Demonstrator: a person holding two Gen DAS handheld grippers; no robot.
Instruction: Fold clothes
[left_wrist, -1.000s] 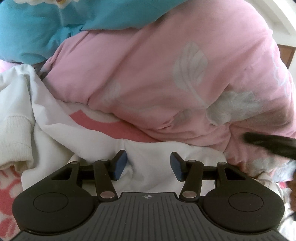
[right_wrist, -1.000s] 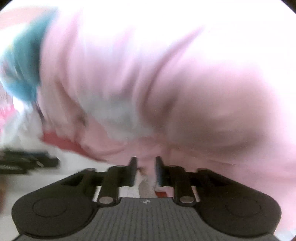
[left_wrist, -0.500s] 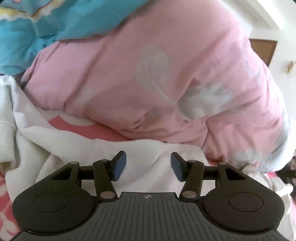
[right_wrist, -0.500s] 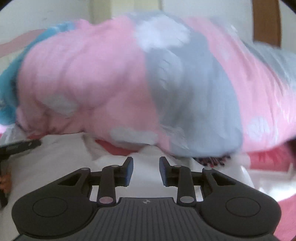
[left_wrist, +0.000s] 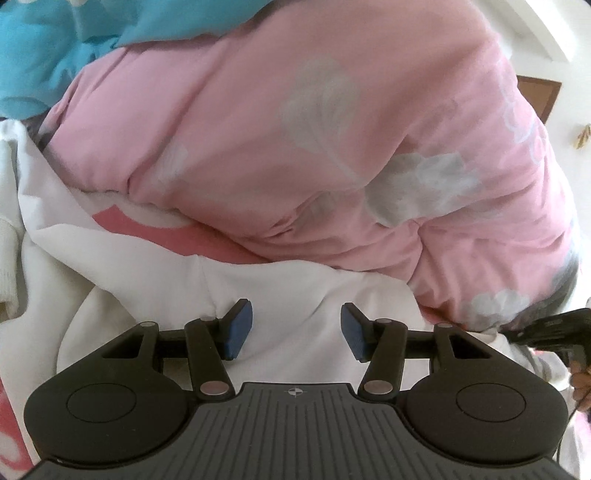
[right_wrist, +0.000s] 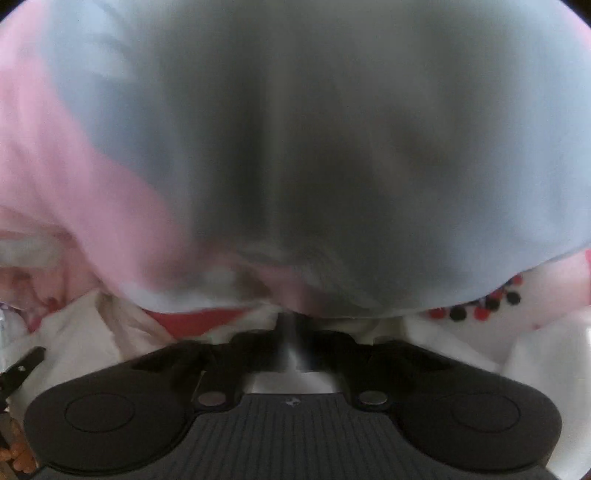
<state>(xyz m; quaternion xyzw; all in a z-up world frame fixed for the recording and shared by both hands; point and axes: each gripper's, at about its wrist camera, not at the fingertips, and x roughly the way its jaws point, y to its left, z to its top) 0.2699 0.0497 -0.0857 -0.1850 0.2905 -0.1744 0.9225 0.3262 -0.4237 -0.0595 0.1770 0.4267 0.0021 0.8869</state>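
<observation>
A white garment (left_wrist: 280, 291) with a pink-red patch lies spread under my left gripper (left_wrist: 295, 325), which stands open just above it with nothing between its blue pads. In the right wrist view everything is smeared by motion. My right gripper (right_wrist: 295, 339) is low over the white garment (right_wrist: 81, 332), hard against the bulging quilt (right_wrist: 295, 147). Its fingers stand close together with a pale strip between them; the blur hides whether they pinch cloth. The right gripper's black body (left_wrist: 554, 328) shows at the far right of the left wrist view.
A big pink quilt (left_wrist: 295, 147) with pale flower prints bulges right behind the garment. Blue bedding (left_wrist: 55, 48) lies at the upper left. White cloth with red and black dots (right_wrist: 480, 310) lies on the right. A hand (left_wrist: 581, 384) is at the right edge.
The right gripper has pushed in close to the quilt, and its fingers stand nearer together than half a second ago. The left gripper stays open and has barely shifted over the white garment.
</observation>
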